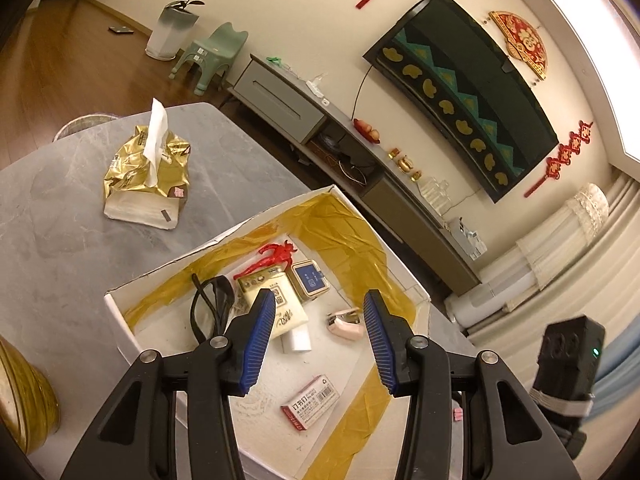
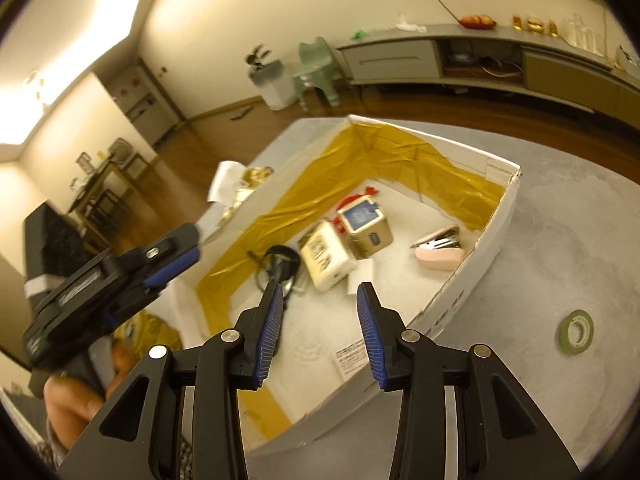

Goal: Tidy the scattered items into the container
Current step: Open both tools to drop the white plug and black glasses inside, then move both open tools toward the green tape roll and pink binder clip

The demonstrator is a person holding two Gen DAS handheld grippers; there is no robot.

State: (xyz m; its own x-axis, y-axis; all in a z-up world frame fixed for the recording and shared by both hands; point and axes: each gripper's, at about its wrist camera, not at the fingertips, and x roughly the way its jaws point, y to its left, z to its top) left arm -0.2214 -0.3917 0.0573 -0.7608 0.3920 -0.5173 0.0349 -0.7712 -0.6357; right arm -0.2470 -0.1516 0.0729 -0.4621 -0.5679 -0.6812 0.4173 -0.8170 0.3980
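A white cardboard box (image 1: pixel 120 320) lined with gold tape sits on the grey table (image 1: pixel 60 240). Inside lie a black cable (image 1: pixel 210 304), a cream pack (image 1: pixel 276 300), a gold tin with a blue lid (image 1: pixel 310 280), a red figure (image 1: pixel 272 256), a pink stapler (image 1: pixel 346 322) and a staples box (image 1: pixel 310 402). My left gripper (image 1: pixel 320 312) hovers open above the box, nothing between its fingers. In the right wrist view the box (image 2: pixel 460 300) holds the tin (image 2: pixel 364 226), the pack (image 2: pixel 326 258) and the stapler (image 2: pixel 440 250). My right gripper (image 2: pixel 318 304) is open and empty over the box's near edge. A green tape roll (image 2: pixel 576 332) lies on the table outside the box.
A gold tissue pack (image 1: pixel 148 168) stands on the far left of the table. A gold object (image 1: pixel 24 400) sits at the left edge. The left gripper's body (image 2: pixel 108 292), held by a hand (image 2: pixel 76 404), fills the lower left of the right wrist view. A TV cabinet (image 1: pixel 360 152) lines the wall.
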